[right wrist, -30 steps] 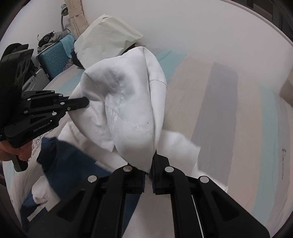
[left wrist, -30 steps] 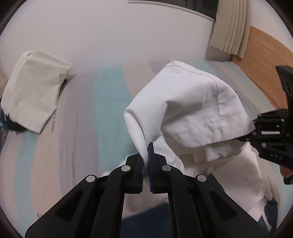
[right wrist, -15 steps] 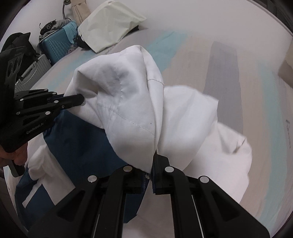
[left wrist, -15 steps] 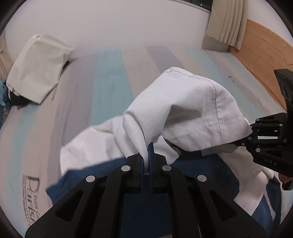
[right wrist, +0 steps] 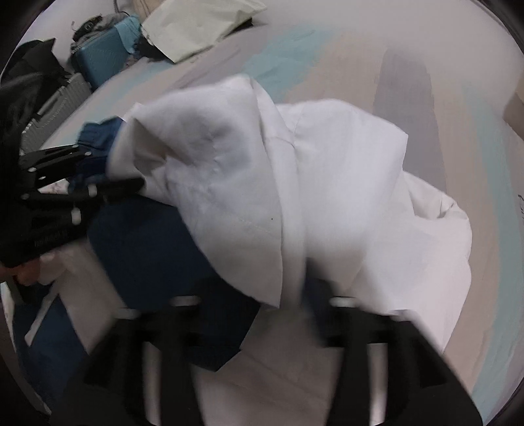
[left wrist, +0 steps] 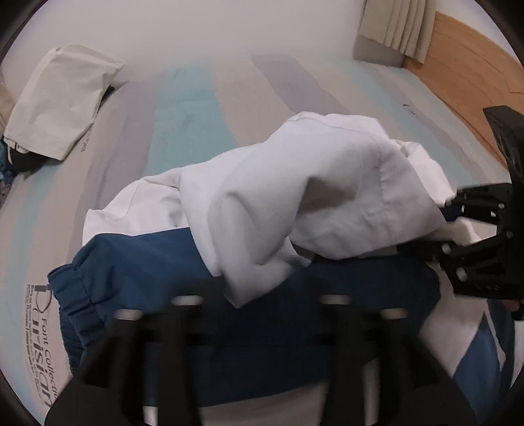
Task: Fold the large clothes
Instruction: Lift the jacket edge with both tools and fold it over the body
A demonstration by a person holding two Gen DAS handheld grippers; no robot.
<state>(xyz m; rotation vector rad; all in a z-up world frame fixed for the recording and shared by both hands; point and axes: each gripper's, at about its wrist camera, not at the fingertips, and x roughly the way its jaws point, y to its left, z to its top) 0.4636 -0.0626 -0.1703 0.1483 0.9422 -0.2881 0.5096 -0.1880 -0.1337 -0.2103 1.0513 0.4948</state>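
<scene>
The bed (left wrist: 183,108) fills most of both views; its cover has wide stripes in pale blue, grey and beige, with some printed text near the left edge in the left wrist view. On the bed lies the jacket (left wrist: 262,327), a large garment in dark blue and white. Its white part (right wrist: 327,183) is bunched in a loose heap on top of the blue part, and the blue elastic cuff (left wrist: 70,291) is at the left in the left wrist view. The heap lies between the two grippers.

At the far end of the bed there is a cream pillow (left wrist: 62,98), with a dark thing partly under it. A turquoise suitcase (right wrist: 104,60) stands beside the bed in the right wrist view, and a beige curtain (left wrist: 393,26) hangs next to a wooden floor (left wrist: 465,85) in the left wrist view.

The left gripper (left wrist: 262,301) has its jaws spread, and they have just been opening. A corner of the white cloth hangs between its fingers, but the fingers do not press it. The right gripper (right wrist: 262,304) is spread as well, its jaws also have just been opening, and a white fold lies loose between them. Both grippers look blurred in their own views.
</scene>
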